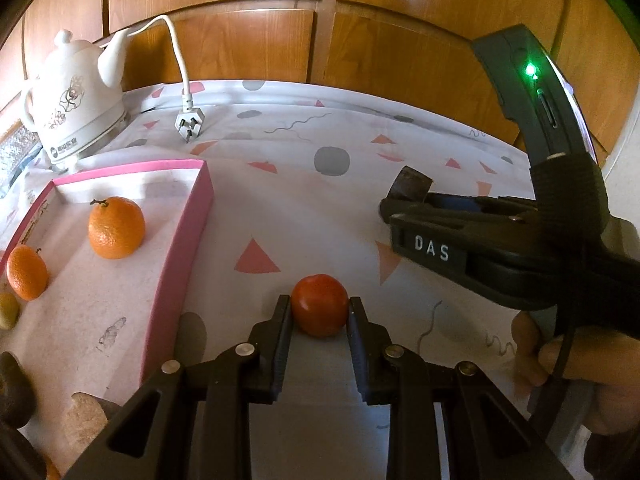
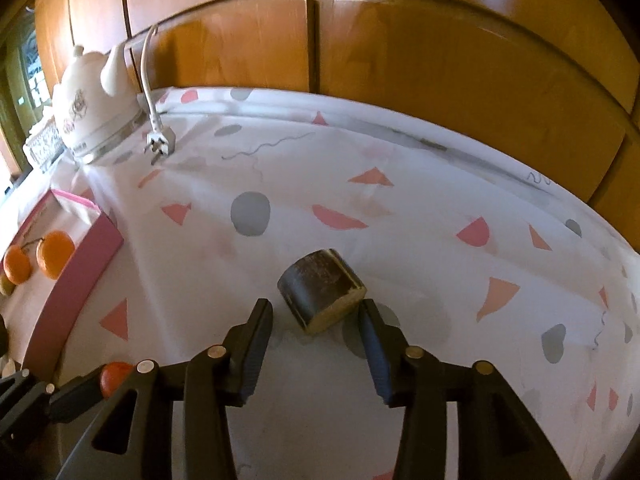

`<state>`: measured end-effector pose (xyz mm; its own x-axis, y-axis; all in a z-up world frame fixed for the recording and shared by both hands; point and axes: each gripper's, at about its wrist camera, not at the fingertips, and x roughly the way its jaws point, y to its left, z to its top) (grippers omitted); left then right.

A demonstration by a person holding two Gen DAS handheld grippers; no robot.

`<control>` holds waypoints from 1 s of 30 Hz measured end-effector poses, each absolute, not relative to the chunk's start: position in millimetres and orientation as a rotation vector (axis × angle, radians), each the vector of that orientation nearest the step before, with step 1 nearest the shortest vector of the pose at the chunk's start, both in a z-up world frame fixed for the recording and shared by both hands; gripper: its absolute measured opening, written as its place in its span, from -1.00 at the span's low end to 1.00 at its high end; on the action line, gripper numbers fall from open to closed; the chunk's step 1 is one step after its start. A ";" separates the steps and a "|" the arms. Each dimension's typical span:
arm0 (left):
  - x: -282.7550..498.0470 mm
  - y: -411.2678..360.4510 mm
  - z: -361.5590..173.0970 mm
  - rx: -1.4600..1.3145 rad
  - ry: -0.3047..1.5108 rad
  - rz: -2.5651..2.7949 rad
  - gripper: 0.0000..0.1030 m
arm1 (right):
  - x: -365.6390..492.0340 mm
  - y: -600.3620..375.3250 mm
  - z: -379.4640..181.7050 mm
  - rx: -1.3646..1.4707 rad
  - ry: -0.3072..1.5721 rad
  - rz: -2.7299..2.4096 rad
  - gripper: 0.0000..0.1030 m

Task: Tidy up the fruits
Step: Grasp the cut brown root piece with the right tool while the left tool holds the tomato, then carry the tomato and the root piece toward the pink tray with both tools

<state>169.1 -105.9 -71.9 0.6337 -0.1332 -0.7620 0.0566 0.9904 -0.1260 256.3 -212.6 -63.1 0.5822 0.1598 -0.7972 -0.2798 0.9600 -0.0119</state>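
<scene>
A red tomato (image 1: 320, 305) sits just off the patterned cloth between the pads of my left gripper (image 1: 319, 312), which is shut on it, right of the pink box (image 1: 200, 208). Two oranges (image 1: 116, 227) (image 1: 26, 272) lie inside that box. A dark-skinned chunk with a pale cut face (image 2: 320, 290) lies on the cloth at the fingertips of my right gripper (image 2: 315, 303). Its jaws stand apart, with a gap between the left pad and the chunk. In the left wrist view the right gripper (image 1: 390, 210) reaches in from the right towards the chunk (image 1: 414, 184).
A white kettle (image 1: 76, 100) and its loose plug (image 1: 190, 122) stand at the back left. Wooden cabinet doors (image 1: 400, 60) close off the table's far edge. The box also holds a yellowish piece (image 1: 8, 310) and darker items near its front. A hand (image 1: 560, 364) grips the right gripper's handle.
</scene>
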 end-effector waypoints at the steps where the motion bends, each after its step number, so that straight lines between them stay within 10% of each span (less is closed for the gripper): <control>1: 169.0 -105.9 -72.1 -0.093 0.877 -0.108 -0.46 | 256.4 -213.0 -63.2 -0.139 0.911 0.255 -0.29; 7: 168.4 -106.5 -71.9 -0.088 0.874 -0.107 -0.46 | 253.7 -215.6 -61.3 -0.125 0.915 0.223 -0.79; 13: 168.2 -106.7 -72.1 -0.089 0.874 -0.106 -0.45 | 249.7 -222.3 -61.0 -0.079 0.929 0.234 -0.81; 17: 168.5 -106.6 -72.4 -0.088 0.874 -0.106 -0.45 | 251.4 -217.5 -61.5 -0.090 0.932 0.244 -0.26; 30: 185.1 -104.8 -68.7 -0.110 0.891 -0.071 -0.48 | 257.3 -213.4 -64.7 -0.099 0.928 0.224 -0.10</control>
<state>185.1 -104.8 -68.7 0.6266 -0.1080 -0.7718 0.0163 0.9919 -0.1256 257.3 -213.4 -64.7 0.5785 0.1483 -0.8021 -0.2336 0.9723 0.0114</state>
